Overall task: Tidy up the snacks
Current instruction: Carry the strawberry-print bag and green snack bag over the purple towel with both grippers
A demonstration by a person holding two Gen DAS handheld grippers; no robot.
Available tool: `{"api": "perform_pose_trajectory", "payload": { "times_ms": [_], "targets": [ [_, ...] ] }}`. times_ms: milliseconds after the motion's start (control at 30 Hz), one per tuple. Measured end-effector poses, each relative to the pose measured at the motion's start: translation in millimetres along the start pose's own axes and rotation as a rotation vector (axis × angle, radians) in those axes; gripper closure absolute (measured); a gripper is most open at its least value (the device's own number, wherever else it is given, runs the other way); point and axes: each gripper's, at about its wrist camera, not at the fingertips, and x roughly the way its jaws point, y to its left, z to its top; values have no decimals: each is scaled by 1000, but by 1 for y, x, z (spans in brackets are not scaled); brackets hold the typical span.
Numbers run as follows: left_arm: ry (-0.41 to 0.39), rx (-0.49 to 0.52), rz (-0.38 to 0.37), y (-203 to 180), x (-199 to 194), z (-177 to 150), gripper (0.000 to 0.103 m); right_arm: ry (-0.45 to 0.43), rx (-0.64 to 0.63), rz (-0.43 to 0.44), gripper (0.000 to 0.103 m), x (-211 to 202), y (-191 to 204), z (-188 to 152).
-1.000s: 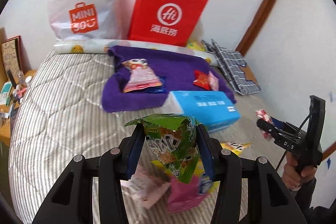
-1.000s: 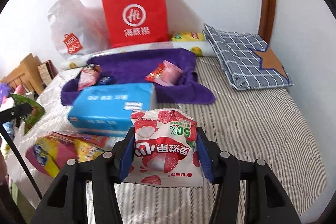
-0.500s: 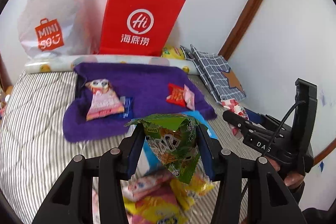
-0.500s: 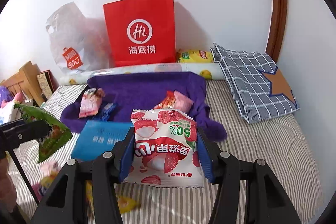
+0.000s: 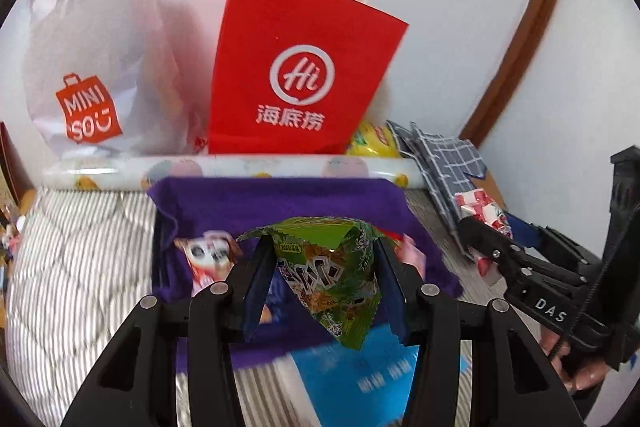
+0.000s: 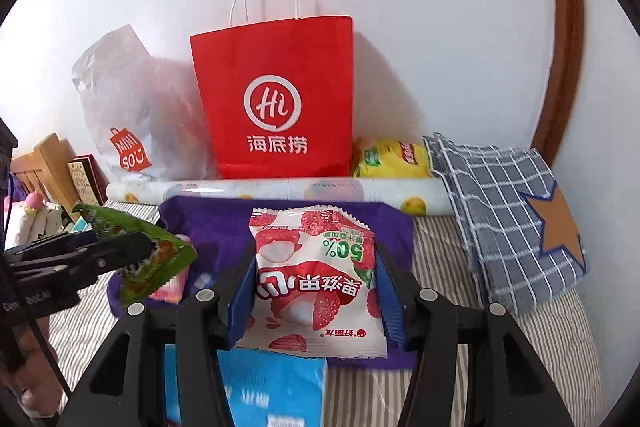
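My left gripper is shut on a green snack packet and holds it in the air over the purple towel; the packet also shows in the right wrist view. My right gripper is shut on a white and red lychee snack packet, also above the purple towel. It shows at the right of the left wrist view. A pink snack packet lies on the towel's left part.
A red paper bag and a white plastic bag stand against the wall behind a rolled mat. A blue tissue pack lies near me. A checked cloth lies to the right on the striped bed.
Both grippers have moved forward with their packets toward the purple towel and the red bag. The pile of loose snacks has dropped out of view below.
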Motion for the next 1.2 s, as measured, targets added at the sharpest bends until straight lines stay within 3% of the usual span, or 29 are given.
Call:
{"api": "perform_pose_trajectory", "payload": {
  "times_ms": [200, 367, 767, 1200],
  "targets": [
    [-5, -16, 4, 17, 12, -8, 53, -11, 37, 50, 51, 29, -10, -14],
    [-3, -32, 44, 32, 21, -18, 53, 49, 68, 9, 51, 48, -22, -27],
    [2, -66, 85, 42, 31, -28, 53, 50, 92, 24, 51, 56, -30, -36],
    [36, -65, 75, 39, 38, -32, 53, 53, 91, 31, 51, 56, -26, -38]
  ]
}}
